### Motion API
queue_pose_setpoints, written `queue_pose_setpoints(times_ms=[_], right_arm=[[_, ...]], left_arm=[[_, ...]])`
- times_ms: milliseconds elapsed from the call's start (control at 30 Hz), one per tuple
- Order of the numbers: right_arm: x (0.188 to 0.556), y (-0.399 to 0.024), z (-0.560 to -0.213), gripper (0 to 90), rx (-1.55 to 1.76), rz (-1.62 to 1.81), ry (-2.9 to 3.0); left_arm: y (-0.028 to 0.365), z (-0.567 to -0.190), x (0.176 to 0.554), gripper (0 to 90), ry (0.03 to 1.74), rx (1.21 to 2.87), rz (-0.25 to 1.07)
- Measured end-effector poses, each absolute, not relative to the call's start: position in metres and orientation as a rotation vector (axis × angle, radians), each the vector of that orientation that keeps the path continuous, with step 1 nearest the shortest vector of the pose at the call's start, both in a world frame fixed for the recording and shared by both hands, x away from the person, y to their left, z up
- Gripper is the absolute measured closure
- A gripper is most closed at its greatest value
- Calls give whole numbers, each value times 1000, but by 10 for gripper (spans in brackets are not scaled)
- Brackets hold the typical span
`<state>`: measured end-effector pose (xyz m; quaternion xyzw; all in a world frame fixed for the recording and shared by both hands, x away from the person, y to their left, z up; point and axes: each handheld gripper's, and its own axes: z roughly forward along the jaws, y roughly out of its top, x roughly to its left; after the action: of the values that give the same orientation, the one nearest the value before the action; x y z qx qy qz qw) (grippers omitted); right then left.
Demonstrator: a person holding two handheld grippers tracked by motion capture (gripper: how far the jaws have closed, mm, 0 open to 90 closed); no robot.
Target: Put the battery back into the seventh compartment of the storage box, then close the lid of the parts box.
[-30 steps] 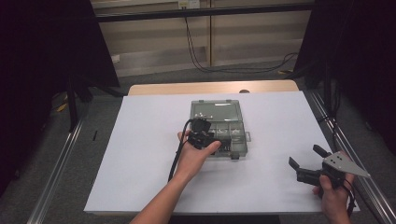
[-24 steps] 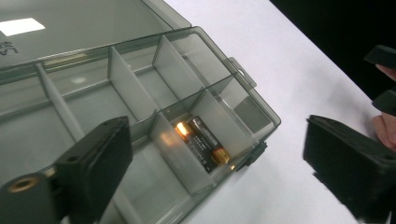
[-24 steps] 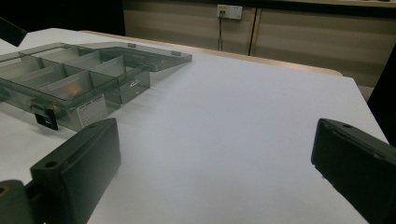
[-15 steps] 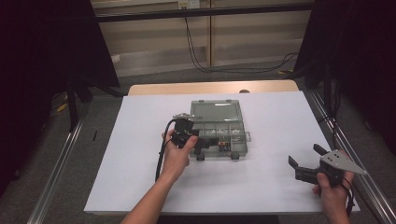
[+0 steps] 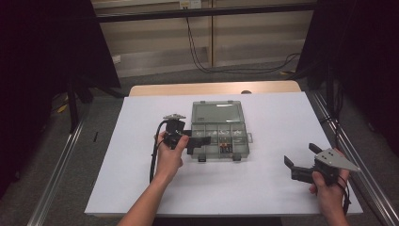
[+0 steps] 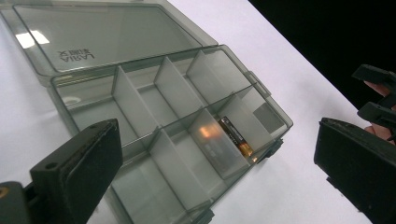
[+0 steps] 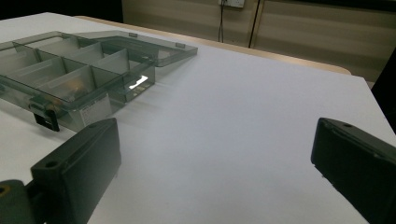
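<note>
A smoky clear organizer box [image 5: 219, 126] lies open mid-table, its lid [image 5: 217, 113] folded flat toward the far side. One front compartment holds a black and gold battery [image 6: 236, 136], which the high view shows as a small dark item [image 5: 225, 147]. My left gripper [image 5: 202, 144] is at the box's front left corner, jaws wide open over the compartments and holding nothing [image 6: 215, 140]. My right gripper [image 5: 300, 156] hovers open near the front right of the table, apart from the box [image 7: 70, 70], with only bare white surface between its jaws [image 7: 215, 140].
A white sheet [image 5: 273, 188] covers the table, with a strip of wood [image 5: 211, 88] at the far edge. Metal rails [image 5: 348, 155] run along both sides. A black cable [image 5: 153, 162] trails from the left gripper. Dark curtains stand on both flanks.
My left hand and gripper have drawn back leftward from over the box's middle to its left front corner. The right gripper has stayed put.
</note>
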<state>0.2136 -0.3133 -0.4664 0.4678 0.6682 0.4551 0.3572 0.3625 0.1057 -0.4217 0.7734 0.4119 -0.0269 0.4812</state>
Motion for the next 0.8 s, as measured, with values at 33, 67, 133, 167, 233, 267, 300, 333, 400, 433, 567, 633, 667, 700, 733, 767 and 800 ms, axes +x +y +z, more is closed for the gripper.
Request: queue_pose_setpoints(times_ms=[33, 67, 133, 167, 233, 267, 300, 333, 400, 433, 567, 633, 667, 700, 733, 767, 800], right_arm=[[214, -312, -465, 10, 1204, 1178, 1723], [215, -310, -463, 10, 1201, 1182, 1724], [217, -308, -459, 10, 1193, 1193, 1724], [218, -306, -457, 10, 1191, 1200, 1717], [220, -303, -454, 10, 1183, 1204, 1729], [221, -301, -453, 10, 1180, 1206, 1738], [223, -299, -451, 10, 1180, 1208, 1738], [224, -298, -450, 9, 1172, 1212, 1742], [227, -294, -447, 9, 1172, 1221, 1743], [229, -292, -446, 9, 1170, 1227, 1743], [238, -285, -441, 10, 1172, 1247, 1757], [243, -281, -439, 8, 1165, 1252, 1768], [246, -279, -438, 8, 1165, 1252, 1774], [248, -277, -437, 8, 1166, 1256, 1777], [250, -275, -436, 9, 1166, 1260, 1786], [253, -273, -435, 9, 1156, 1267, 1787], [256, -271, -434, 9, 1162, 1274, 1784]], left_arm=[[107, -421, 363, 10, 1004, 1892, -64], [108, -421, 363, 11, 1010, 1881, -59], [110, -420, 364, 13, 1012, 1873, -59], [111, -420, 364, 15, 1013, 1874, -53], [112, -420, 364, 18, 1013, 1866, -55], [113, -420, 365, 20, 1015, 1870, -56], [114, -421, 366, 23, 1014, 1871, -50], [114, -421, 367, 27, 1017, 1867, -53], [115, -421, 368, 30, 1020, 1872, -47], [116, -421, 368, 32, 1023, 1866, -41], [119, -419, 371, 41, 1030, 1866, -28], [121, -418, 372, 46, 1035, 1859, -20], [122, -418, 373, 47, 1035, 1862, -11], [122, -417, 373, 50, 1044, 1855, -19], [124, -417, 374, 54, 1044, 1852, -14], [126, -417, 375, 59, 1048, 1853, -17], [127, -418, 377, 61, 1052, 1843, -17]])
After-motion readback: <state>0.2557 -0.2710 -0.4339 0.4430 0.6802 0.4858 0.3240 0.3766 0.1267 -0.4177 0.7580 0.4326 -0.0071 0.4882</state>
